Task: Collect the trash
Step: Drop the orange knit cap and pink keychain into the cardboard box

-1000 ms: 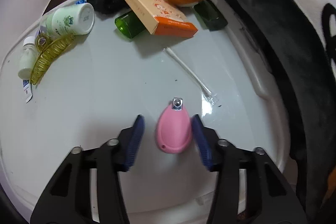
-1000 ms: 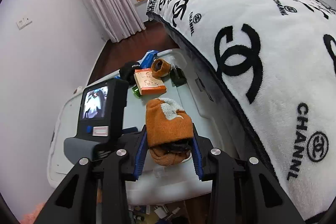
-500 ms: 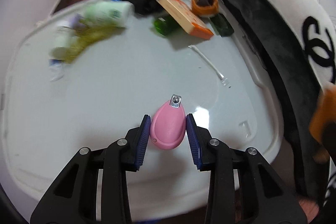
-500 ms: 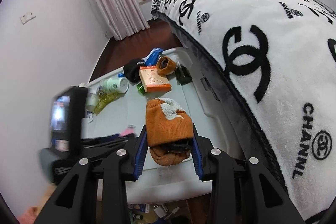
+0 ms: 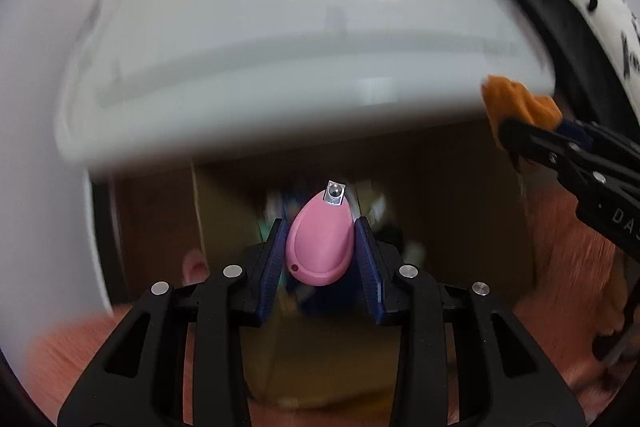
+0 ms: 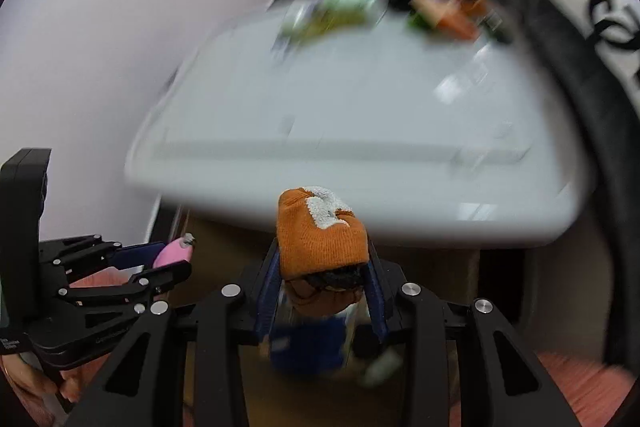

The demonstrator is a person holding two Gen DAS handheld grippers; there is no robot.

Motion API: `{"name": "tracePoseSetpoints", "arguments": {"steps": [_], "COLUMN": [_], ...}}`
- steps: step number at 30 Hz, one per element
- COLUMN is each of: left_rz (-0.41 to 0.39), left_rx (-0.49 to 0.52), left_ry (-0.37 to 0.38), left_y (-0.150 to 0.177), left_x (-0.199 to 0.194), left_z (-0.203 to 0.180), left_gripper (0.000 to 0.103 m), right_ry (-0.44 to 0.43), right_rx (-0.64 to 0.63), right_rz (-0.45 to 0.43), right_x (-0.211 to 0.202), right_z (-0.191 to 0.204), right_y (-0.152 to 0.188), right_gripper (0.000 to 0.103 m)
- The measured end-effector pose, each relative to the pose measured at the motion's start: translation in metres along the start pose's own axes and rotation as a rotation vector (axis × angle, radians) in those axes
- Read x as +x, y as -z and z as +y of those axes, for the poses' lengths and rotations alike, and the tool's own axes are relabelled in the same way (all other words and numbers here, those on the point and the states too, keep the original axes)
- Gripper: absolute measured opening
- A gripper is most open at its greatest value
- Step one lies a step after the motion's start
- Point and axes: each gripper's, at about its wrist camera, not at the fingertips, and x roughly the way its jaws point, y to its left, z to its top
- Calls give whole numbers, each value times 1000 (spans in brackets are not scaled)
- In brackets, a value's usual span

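We see the pink egg-shaped item (image 5: 320, 247), a small metal tip at its far end, pinched between the blue pads of the left gripper (image 5: 320, 259) and held in the air past the near edge of the white table (image 5: 280, 67), above a brown cardboard box (image 5: 440, 207) with blurred clutter inside. The right gripper (image 6: 322, 287) clamps an orange knitted sock (image 6: 320, 239) with a white patch, likewise above the box. Items at the table's far end are blurred.
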Motion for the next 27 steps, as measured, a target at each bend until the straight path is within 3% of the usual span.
{"name": "tracePoseSetpoints", "arguments": {"steps": [4,6,7,8,9,10,12,16,23,27], "left_rz": [179,242,279,309,322,325,343,348,292,108], "left_rx": [-60,-100,-123,-144,-153,-164,-177,-206,-189,-168], "left_ry": [50,85,93,91,92,109,116,129,101,141], "left_y": [33,36,36,36,41,43,45,46,40,20], "left_x": [47,61,69,74,76,77,80,81,72,27], "left_z": [17,24,28,31,32,33,34,37,30,33], "left_gripper": [35,36,42,71,86,86,86,86,86,86], "right_ry": [43,87,108,127,142,150,160,132,106,75], "right_rx": [-8,-10,-10,-11,-9,1,40,122,154,149], "right_rz": [110,150,164,175,166,144,110,104,82,6], "right_x": [27,39,44,47,46,42,36,33,28,7], "right_z": [6,5,4,3,2,-1,-8,-25,-28,-26], "right_y": [26,36,39,41,41,40,39,38,33,17], "right_gripper": [37,45,52,72,77,77,88,88,88,88]}}
